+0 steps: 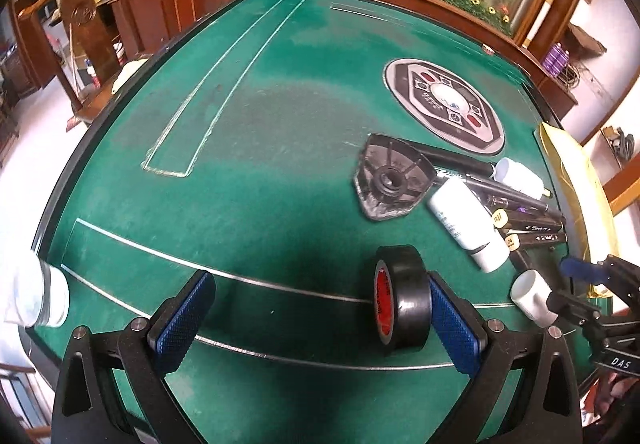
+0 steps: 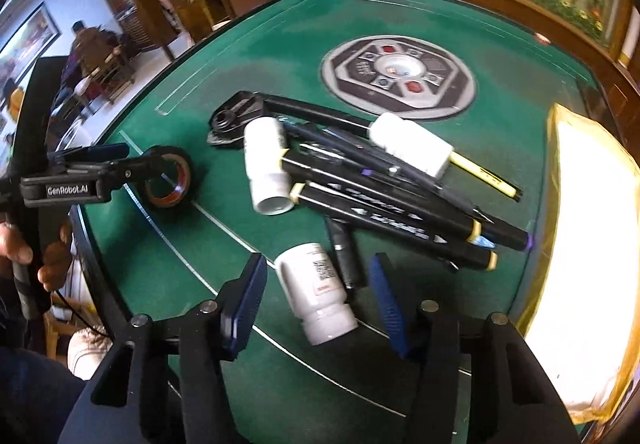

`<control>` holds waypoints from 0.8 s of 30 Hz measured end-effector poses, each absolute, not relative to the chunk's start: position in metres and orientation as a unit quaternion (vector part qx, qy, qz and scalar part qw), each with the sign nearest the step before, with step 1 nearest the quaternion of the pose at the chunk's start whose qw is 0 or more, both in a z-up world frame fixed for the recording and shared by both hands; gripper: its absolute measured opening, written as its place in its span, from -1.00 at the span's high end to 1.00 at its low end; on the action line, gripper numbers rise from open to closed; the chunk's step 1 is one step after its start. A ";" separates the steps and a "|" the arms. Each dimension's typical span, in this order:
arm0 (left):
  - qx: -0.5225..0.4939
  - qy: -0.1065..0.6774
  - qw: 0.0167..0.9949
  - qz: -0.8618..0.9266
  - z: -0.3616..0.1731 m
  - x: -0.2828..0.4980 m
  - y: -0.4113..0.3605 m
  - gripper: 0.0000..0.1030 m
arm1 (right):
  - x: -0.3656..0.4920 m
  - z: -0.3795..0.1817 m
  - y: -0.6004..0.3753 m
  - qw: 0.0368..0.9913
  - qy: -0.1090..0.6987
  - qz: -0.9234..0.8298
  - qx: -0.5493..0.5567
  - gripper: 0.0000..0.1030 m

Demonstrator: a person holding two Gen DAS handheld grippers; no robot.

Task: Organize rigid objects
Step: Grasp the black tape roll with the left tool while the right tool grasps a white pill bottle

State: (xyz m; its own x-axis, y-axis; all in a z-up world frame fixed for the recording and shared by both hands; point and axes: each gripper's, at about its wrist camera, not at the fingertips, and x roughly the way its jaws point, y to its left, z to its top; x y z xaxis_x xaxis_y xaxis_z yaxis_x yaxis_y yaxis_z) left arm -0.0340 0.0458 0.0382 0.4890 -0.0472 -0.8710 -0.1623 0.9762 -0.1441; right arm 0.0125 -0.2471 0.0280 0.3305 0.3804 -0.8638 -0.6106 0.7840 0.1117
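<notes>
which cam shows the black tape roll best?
Left wrist: black tape roll stands on edge, large and sharp, beside the left gripper's right pad. Right wrist shows it small, partly behind that gripper.

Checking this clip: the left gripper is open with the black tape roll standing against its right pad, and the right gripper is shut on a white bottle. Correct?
Not quite. The right gripper is open: in the right wrist view its pads flank the white bottle without touching it. The rest holds: the left gripper is open, the black tape roll against its right pad.

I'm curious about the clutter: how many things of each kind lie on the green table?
White plastic tubes and bottles: 3
Black tape roll: 1
Black triangular plastic part: 1
Pens and markers: at least 5, overlapping
Yellow envelope: 1
Total: at least 11
</notes>
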 end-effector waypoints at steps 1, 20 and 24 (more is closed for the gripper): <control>-0.108 0.506 0.855 0.030 0.038 -0.035 0.046 -0.99 | 0.012 0.027 -0.245 0.805 0.490 0.312 -0.121 -0.02; -0.069 0.528 0.846 0.015 0.029 -0.038 0.033 -0.98 | 0.009 0.015 -0.238 0.784 0.498 0.333 -0.163 0.01; -0.085 0.536 0.840 0.023 0.019 -0.041 0.042 -0.98 | 0.012 0.005 -0.233 0.771 0.516 0.332 -0.170 0.14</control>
